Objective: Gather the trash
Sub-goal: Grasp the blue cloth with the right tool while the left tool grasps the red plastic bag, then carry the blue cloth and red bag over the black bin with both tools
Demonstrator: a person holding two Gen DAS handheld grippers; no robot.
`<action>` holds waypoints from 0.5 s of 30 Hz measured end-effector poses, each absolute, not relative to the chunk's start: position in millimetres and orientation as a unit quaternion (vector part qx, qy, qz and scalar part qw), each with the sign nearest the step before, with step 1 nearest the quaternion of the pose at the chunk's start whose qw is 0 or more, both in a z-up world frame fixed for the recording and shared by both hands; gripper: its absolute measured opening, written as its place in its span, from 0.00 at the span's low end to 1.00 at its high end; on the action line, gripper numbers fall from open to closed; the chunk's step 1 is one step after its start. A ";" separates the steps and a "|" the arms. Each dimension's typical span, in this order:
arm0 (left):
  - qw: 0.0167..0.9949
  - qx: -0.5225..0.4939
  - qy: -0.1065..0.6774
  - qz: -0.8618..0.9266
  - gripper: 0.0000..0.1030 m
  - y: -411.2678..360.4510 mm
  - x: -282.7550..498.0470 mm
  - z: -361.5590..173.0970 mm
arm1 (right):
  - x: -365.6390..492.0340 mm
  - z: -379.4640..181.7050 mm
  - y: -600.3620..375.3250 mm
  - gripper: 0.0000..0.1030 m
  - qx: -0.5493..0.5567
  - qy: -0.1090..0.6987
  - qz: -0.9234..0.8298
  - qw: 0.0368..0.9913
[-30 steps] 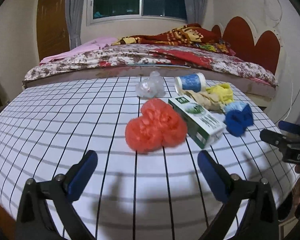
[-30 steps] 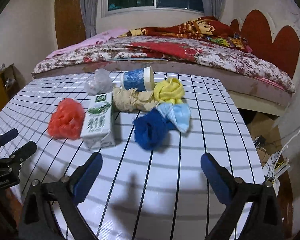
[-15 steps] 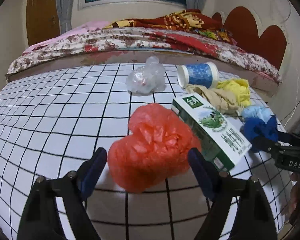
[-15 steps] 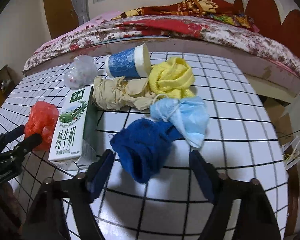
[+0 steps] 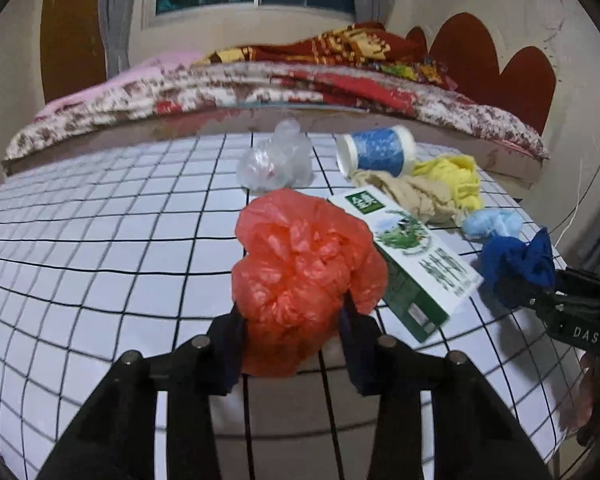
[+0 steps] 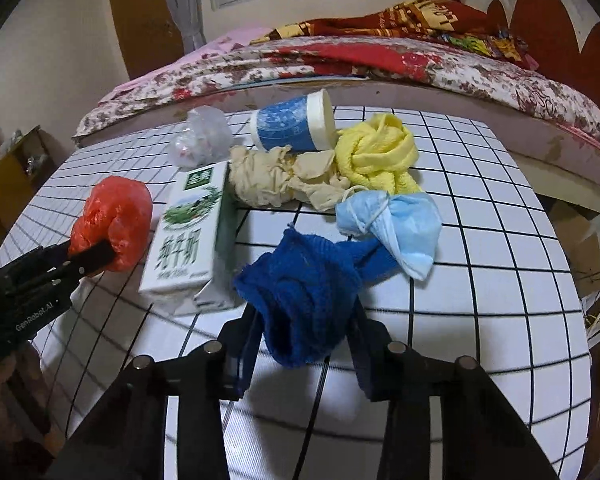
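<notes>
My left gripper [image 5: 290, 322] is shut on a crumpled red plastic bag [image 5: 300, 264], also seen at the left of the right wrist view [image 6: 116, 216]. My right gripper [image 6: 304, 332] is shut on a bunched blue cloth [image 6: 304, 288], also seen at the right of the left wrist view [image 5: 516, 260]. A green and white milk carton [image 6: 188, 236] lies between them. Behind lie a blue face mask [image 6: 396, 216], a beige glove [image 6: 284, 180], a yellow cloth [image 6: 376, 156], a tipped blue paper cup [image 6: 296, 124] and a clear plastic bag [image 6: 200, 140].
All of it lies on a white table with a black grid [image 6: 480, 240]. A bed with floral and red covers [image 6: 380, 60] stands right behind the table. The table's right edge drops to the floor [image 6: 580, 240]. A wooden shelf [image 6: 12, 168] is at the far left.
Both grippers moved forward and closed: the left on the red bag, the right on the blue cloth. One second ago both were open and farther back.
</notes>
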State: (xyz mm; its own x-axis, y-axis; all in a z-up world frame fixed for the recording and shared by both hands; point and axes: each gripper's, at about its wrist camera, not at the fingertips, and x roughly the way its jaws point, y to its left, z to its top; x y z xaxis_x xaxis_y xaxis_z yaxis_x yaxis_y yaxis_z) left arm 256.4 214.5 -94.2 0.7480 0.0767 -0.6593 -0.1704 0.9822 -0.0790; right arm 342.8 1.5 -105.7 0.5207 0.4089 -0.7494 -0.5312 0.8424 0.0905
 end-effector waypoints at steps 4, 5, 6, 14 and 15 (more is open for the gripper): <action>0.940 -0.063 0.330 0.066 0.41 205.6 234.3 -86.3 | 325.0 -98.9 -7.6 0.41 -0.074 0.393 0.284 0.872; 0.941 -0.062 0.326 0.065 0.41 202.0 228.1 -84.6 | 318.0 -96.5 -9.8 0.41 -0.078 0.385 0.286 0.874; 0.942 -0.060 0.324 0.065 0.41 199.2 224.8 -83.3 | 311.8 -94.4 -11.8 0.41 -0.082 0.378 0.289 0.875; 0.950 -0.054 0.305 0.047 0.41 164.2 194.6 -74.9 | 263.1 -73.2 -41.5 0.41 -0.105 0.318 0.294 0.895; 0.951 -0.054 0.301 0.042 0.41 158.0 190.1 -73.7 | 258.3 -71.4 -45.8 0.41 -0.105 0.314 0.293 0.897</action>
